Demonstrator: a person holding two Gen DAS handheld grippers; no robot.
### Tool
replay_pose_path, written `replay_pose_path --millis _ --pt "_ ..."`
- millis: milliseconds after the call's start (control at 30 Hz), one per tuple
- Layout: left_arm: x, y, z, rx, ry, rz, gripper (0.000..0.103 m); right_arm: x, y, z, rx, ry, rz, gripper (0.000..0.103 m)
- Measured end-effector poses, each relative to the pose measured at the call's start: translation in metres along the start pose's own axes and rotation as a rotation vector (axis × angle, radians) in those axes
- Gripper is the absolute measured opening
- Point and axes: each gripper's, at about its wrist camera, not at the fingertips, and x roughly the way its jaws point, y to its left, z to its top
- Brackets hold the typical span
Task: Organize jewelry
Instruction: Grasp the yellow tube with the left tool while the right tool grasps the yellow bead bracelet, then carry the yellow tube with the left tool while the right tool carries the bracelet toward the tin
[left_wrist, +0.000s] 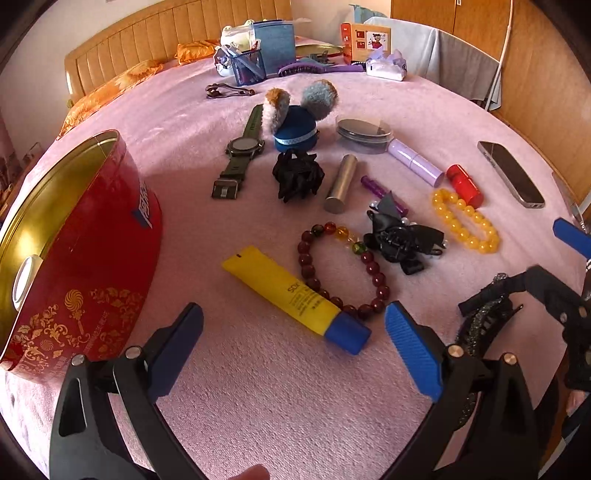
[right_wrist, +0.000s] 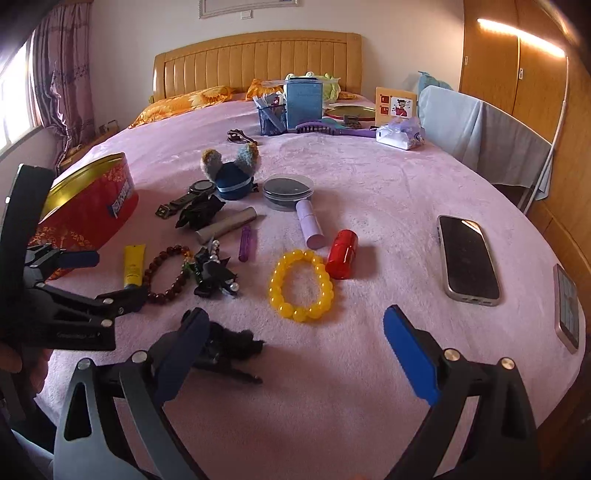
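Both grippers, left (left_wrist: 293, 332) and right (right_wrist: 293, 332), gape wide and empty over fuzzy pink bedding (left_wrist: 277, 387). Glossy dark-red bracelet (left_wrist: 341, 267) lies beside a smooth yellow tube (left_wrist: 291, 295); round amber bracelet (right_wrist: 301, 284) touches a red cylinder (right_wrist: 342, 253). Round red tin (left_wrist: 85, 258) sits left.

Red tin (left_wrist: 92, 236) w/ gold floral print, yellow bead bracelet (right_wrist: 301, 284), dark-red bracelet (left_wrist: 343, 266), pink blanket (left_wrist: 295, 387).

Black grippers (left_wrist: 293, 328) – blue ribbed pads (left_wrist: 413, 354), silver/brass screws
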Motion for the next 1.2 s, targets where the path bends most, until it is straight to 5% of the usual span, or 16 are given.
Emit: replay_pose_path --millis 367,500,533,667,833,967,1200 --pt "0.023 0.008 0.003 -0.052 0.078 0.006 0.096 0.062 -0.028 0.025 0.103 0.114 -0.04 0.095" --pt "0.025 0.012 0.004 -0.074 0.079 -0.01 0.096 0.08 -0.027 0.023 0.105 0.166 -0.038 0.067" --pt "0.027 0.012 0.004 -0.073 0.084 -0.017 0.095 0.086 -0.028 0.021 0.111 0.19 -0.039 0.066" --pt "0.024 0.015 0.001 -0.066 0.075 -0.02 0.075 0.089 -0.026 0.015 0.095 0.199 -0.03 0.056" --pt "0.016 0.025 0.003 -0.094 0.072 -0.067 0.037 0.079 -0.022 0.016 0.078 0.192 -0.002 0.012" --pt "0.009 0.027 0.003 -0.106 0.071 -0.091 0.021 0.065 -0.018 0.018 0.079 0.16 0.015 0.012" --pt "-0.015 0.026 0.002 -0.102 0.016 -0.138 0.019 0.011 -0.006 0.036 0.057 0.015 0.052 0.012"
